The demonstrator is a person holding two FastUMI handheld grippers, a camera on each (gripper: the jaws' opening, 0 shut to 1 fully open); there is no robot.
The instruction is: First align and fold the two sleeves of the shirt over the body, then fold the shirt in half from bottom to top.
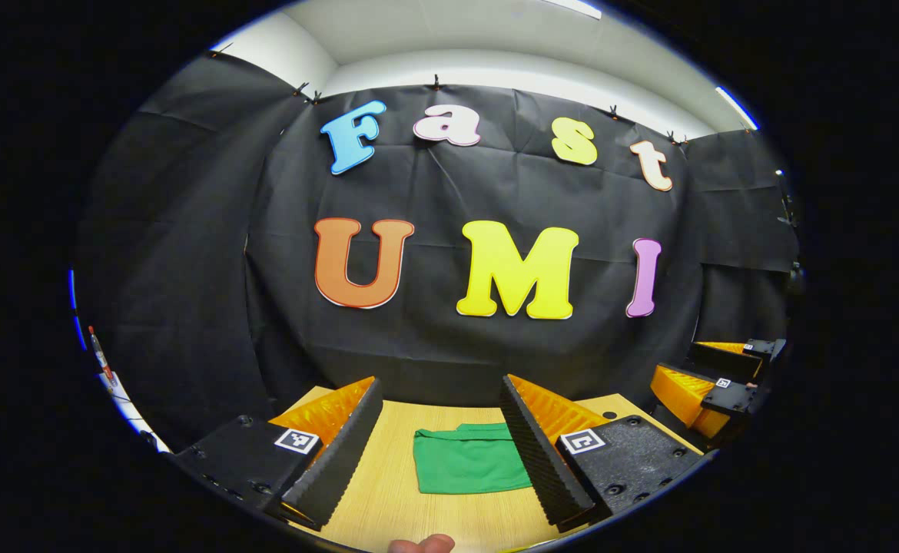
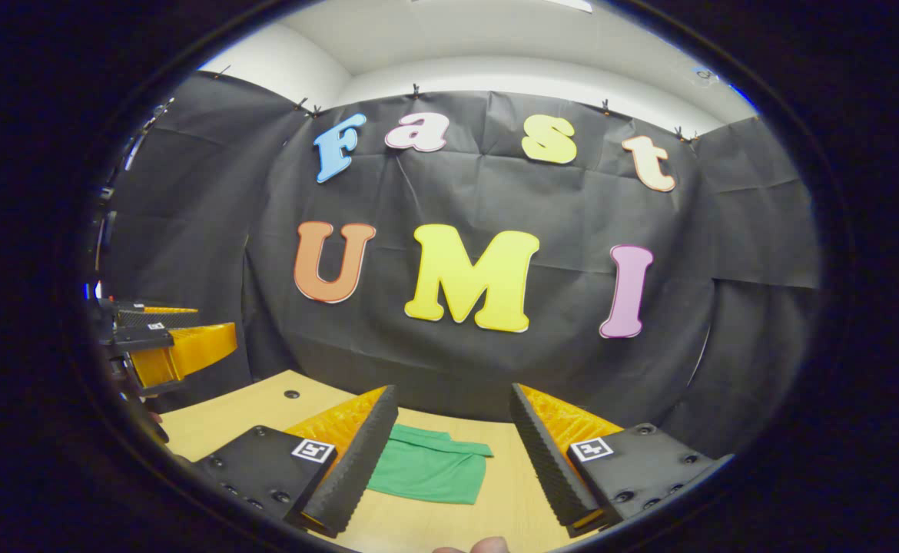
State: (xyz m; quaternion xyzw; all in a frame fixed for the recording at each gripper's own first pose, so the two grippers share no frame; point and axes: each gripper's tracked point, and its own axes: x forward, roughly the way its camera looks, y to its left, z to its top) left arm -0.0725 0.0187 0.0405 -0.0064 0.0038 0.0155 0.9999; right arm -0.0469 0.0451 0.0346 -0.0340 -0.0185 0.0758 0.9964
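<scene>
Your fingertip pokes in, cut off at the bottom edge.
Both hand-held grippers, left and right, gape wide over the folded green shirt on the desk; right finger hides its corner.

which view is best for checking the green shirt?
Left gripper view: the shirt lies folded on the table, squarely between the open left gripper's fingers. The right gripper view shows it off-centre, with one edge behind a finger.
</scene>
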